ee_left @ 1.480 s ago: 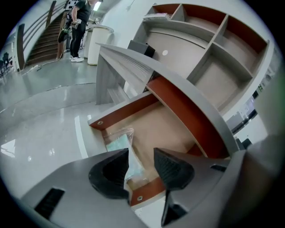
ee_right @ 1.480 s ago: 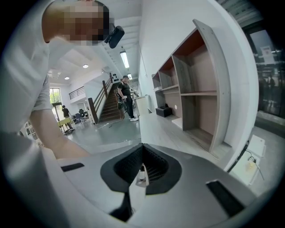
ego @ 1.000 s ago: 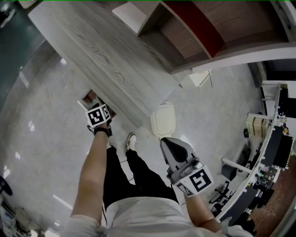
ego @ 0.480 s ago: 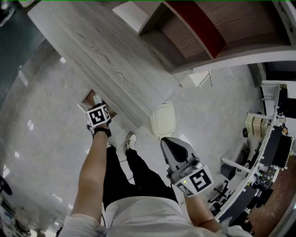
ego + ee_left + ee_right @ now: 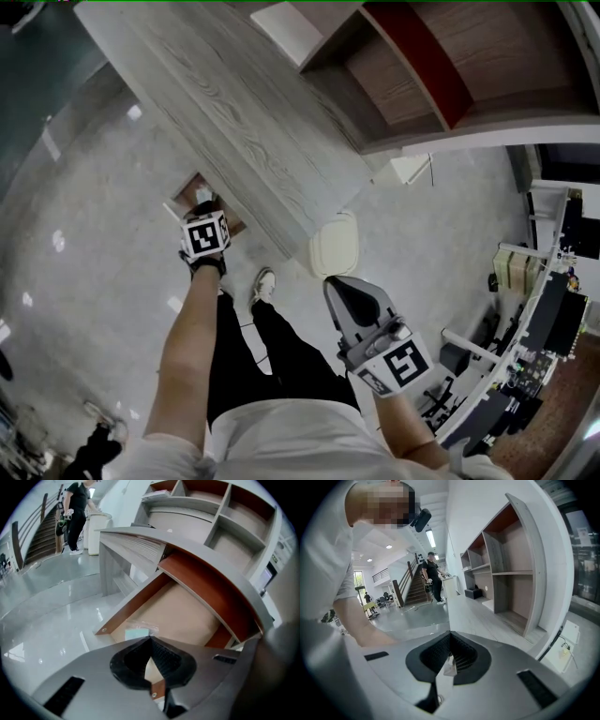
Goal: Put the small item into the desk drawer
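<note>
Left gripper (image 5: pixel 151 639): bare forearm (image 5: pixel 187 347) stretched out ahead of the body, wrist bent so the jaws point steeply down into the open drawer (image 5: pixel 187 606). The jaws have just been closing and now sit pressed together, tips meeting, with nothing between them. The small item (image 5: pixel 137 633), a pale teal piece in a clear bag, lies flat on the drawer bottom just beyond the tips and slightly to their left, near the drawer's front corner, not touching the pads. The desk (image 5: pixel 234 112) top runs above and beyond the jaws.

Right gripper (image 5: pixel 450 633): held close in at the body, angled gently downward over the floor, well apart from the drawer. Its jaws are closed tip to tip. Shelving stands ahead of them to the right.
</note>
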`<state>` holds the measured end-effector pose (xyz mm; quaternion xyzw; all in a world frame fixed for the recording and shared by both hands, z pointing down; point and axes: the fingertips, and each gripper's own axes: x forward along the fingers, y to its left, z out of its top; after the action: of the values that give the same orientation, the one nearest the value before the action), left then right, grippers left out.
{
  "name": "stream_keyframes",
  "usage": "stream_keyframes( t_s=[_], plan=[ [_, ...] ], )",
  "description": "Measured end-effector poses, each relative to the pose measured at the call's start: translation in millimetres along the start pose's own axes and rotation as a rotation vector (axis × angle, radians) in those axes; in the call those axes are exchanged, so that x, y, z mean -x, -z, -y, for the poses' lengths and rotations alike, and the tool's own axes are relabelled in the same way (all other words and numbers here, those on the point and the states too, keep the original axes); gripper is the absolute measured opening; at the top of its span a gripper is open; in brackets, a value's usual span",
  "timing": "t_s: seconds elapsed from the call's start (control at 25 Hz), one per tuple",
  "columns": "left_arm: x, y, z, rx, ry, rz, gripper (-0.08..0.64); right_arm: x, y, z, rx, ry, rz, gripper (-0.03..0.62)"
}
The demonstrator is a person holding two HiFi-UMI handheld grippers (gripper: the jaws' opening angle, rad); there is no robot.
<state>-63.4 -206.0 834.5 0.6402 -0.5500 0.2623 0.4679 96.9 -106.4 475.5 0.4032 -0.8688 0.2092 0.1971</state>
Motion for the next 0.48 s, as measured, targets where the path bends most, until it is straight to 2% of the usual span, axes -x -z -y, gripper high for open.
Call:
stream_keyframes(
  t_s=[0.08,0.24,0.32,0.4,0.48],
  plan=[
    [-2,1,-5,-0.071,-0.024,-0.016,0.018,-2,3,-3,-0.001,-0.007,-0.007,0.021],
    [-14,2,-5,-0.177,-0.025,-0.040,0.020,-4,10,-3,-0.004,-0.001,-0.022,0.021],
    [-18,2,-8,-0.210,-0.033,-0.039,0.024,-3,14,0,-0.009,0.008,-0.029,0.021],
    [-20,1,-9,-0.225,-0.028,-0.034,0.082,-1,18,2,-0.016,0.016,-0.034,0.021],
    [-20,3,-8,-0.232,-0.017,-0.030,0.094,0,23,4,-0.024,0.023,-0.040,0.021]
  ],
)
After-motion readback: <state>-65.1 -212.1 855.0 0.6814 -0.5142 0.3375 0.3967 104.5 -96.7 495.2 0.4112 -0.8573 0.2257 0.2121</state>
